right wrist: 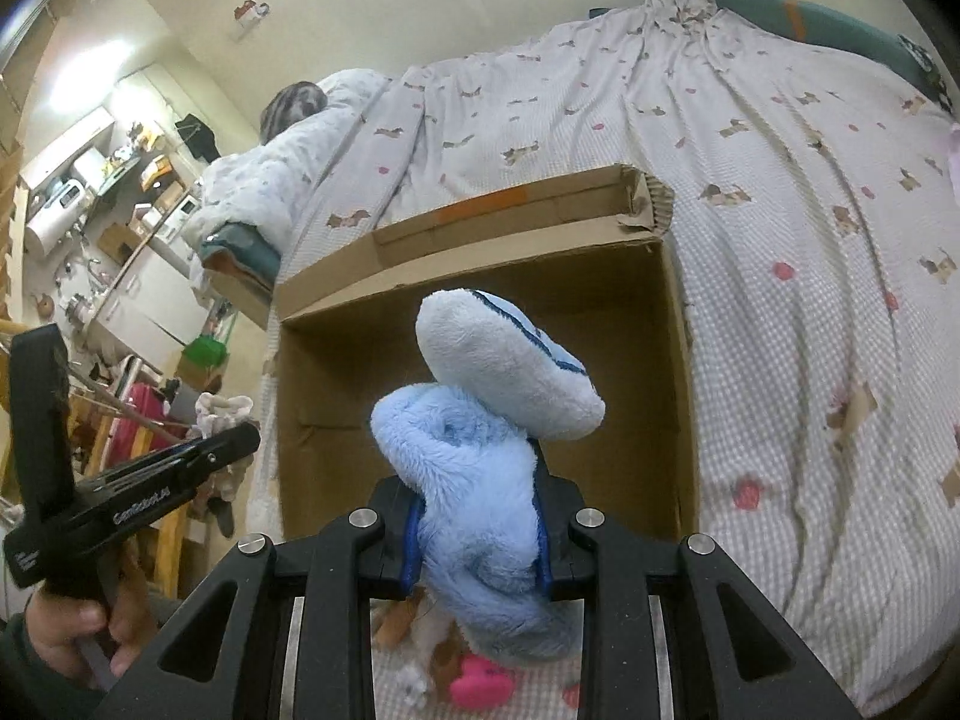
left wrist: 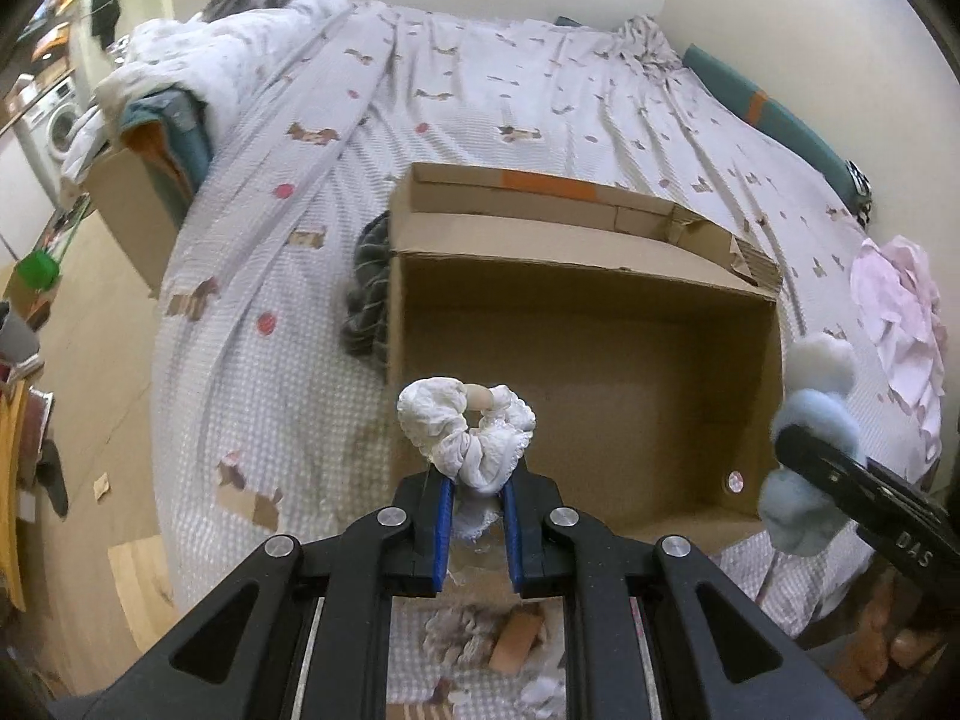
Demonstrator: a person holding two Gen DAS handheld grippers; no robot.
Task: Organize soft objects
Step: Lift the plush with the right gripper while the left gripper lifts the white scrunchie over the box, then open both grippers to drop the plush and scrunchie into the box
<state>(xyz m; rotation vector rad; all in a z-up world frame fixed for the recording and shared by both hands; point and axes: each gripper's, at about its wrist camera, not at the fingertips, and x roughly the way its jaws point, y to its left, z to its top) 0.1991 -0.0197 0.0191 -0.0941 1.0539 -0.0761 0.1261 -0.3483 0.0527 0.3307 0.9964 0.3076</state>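
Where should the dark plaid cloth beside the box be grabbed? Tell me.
Probably best: pinch the dark plaid cloth at its raised crumpled top, coming from above on the side away from the cardboard box, whose wall blocks the other side. It lies heaped on the bed.

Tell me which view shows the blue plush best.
The right wrist view: the blue plush fills the centre, clamped in the right gripper above the open box. The left wrist view catches only part of it at the right edge, half hidden by that gripper.
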